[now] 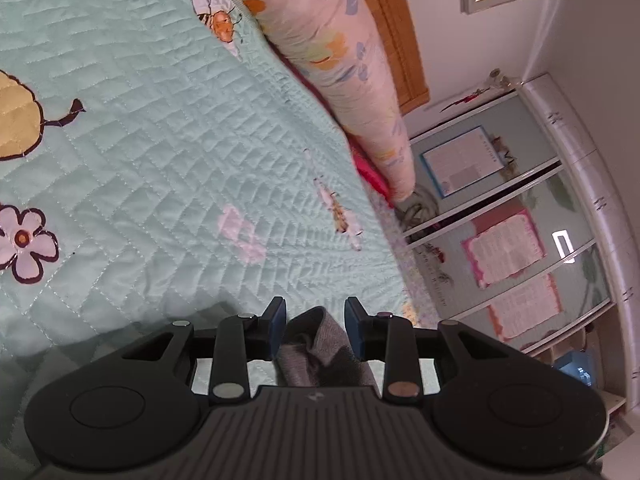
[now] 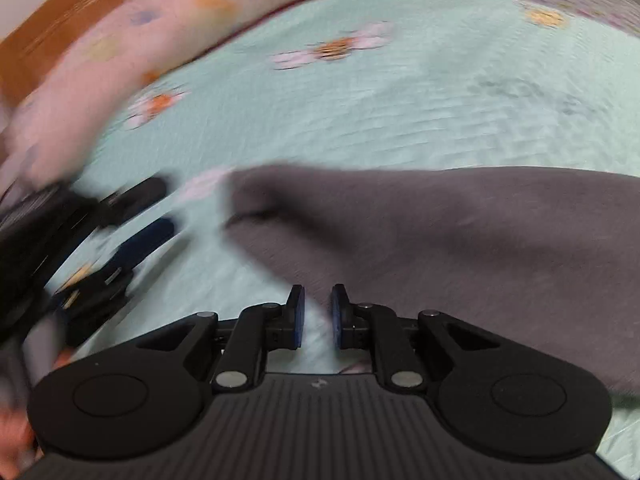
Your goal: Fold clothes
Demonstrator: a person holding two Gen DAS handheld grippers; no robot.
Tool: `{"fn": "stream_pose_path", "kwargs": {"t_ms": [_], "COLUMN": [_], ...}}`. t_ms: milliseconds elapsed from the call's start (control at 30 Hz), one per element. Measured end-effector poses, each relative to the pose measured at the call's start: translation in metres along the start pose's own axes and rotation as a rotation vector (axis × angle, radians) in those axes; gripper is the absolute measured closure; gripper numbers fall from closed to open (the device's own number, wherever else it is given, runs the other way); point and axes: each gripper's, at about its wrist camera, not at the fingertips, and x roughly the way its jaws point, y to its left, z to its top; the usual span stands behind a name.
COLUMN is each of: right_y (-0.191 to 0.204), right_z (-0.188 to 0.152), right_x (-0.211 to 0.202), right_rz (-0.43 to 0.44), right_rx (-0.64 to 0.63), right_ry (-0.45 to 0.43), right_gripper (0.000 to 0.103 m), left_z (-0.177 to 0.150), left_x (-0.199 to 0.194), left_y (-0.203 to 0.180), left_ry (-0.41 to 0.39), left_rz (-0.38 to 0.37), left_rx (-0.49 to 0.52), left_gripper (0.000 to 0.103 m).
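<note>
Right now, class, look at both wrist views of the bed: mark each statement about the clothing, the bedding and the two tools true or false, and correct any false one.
1. Grey cloth sits between the fingers of the left tool. True.
2. The right tool has grey cloth between its fingers. False: its gap shows only the quilt; the grey garment lies just beyond the tips.
3. The quilt is mint green with bees and flowers. True.
4. The pillow by the wooden headboard is plain white. False: it is pale pink with blue and orange prints.
5. The grey garment hangs in the wardrobe. False: it lies spread on the quilt.
</note>
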Motion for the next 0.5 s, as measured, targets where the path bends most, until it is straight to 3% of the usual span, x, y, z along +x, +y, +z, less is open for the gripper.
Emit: {"fn": "stream_pose_path", "kwargs": {"t_ms": [133, 200, 267, 500], "right_y": [0.012, 0.008, 0.002, -0.046], "right_z": [-0.013, -0.005, 0.007, 0.02], "right_x": [-0.016, -0.029, -0.03, 0.002], "right_rz": [0.006, 0.014, -0.033, 0.074], "right_rx": [-0.091, -0.059, -0.039, 0.352], "right_ry": [-0.031, -0.112, -0.146, -0.154], "right_gripper": [0.089, 0.088, 0.087, 0.086], "left_z": [-0.003, -0.003, -0.003, -0.004], "left_x": [-0.001, -0.002, 0.0, 0.002], "left_y": [-0.013, -0.012, -0.008, -0.003], "left_ry": [-0.008, -0.023, -0.016, -0.013], "left_rz": [-0.02, 0.001, 0.013, 0.022], "left_rx": [0.042, 0.039, 0.029, 0.034], "left_gripper": [0.068, 0.067, 0.066, 0.066]}}
